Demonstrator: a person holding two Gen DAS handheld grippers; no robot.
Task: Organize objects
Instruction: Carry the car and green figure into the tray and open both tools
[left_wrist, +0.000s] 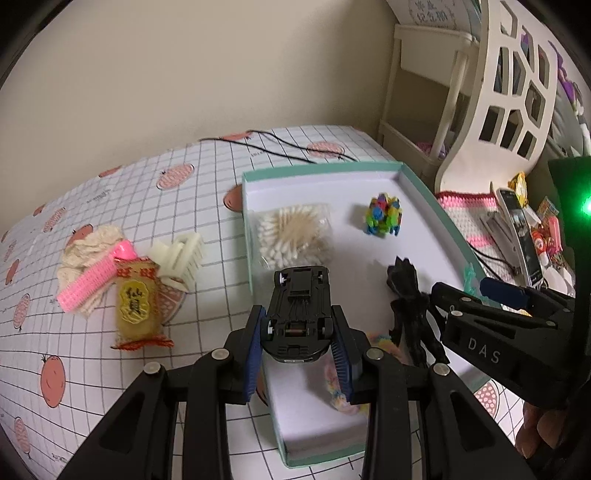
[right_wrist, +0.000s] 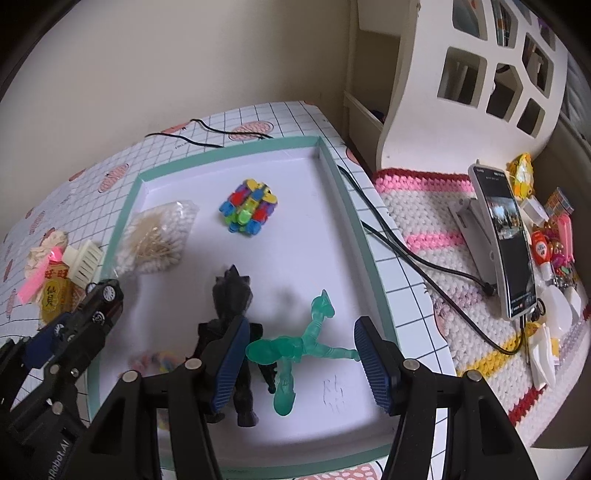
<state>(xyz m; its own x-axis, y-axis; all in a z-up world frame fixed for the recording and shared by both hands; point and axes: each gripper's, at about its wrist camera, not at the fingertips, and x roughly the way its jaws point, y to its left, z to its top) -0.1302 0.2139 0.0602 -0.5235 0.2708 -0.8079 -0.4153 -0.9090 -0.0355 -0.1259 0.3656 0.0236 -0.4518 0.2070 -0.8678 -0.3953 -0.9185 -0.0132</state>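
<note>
Left gripper (left_wrist: 299, 350) pinches a black toy car (left_wrist: 299, 314) between its blue pads, underside facing the camera, held over the near left edge of the teal-rimmed box (right_wrist: 236, 151). On the checked tablecloth (left_wrist: 110, 369) left of the box lie a pink comb (left_wrist: 94, 280), a yellow snack packet (left_wrist: 136, 306) and a cream hair clip (left_wrist: 183, 254). Inside the box sit a bag of cotton swabs (right_wrist: 157, 236), a multicoloured block toy (right_wrist: 249, 210), a dark figure (right_wrist: 232, 321) and a translucent green figure (right_wrist: 299, 347). Right gripper (right_wrist: 301, 363) hangs spread wide over the green figure, gripping nothing. Farther right, a phone (right_wrist: 506, 240) leans on a stand.
</note>
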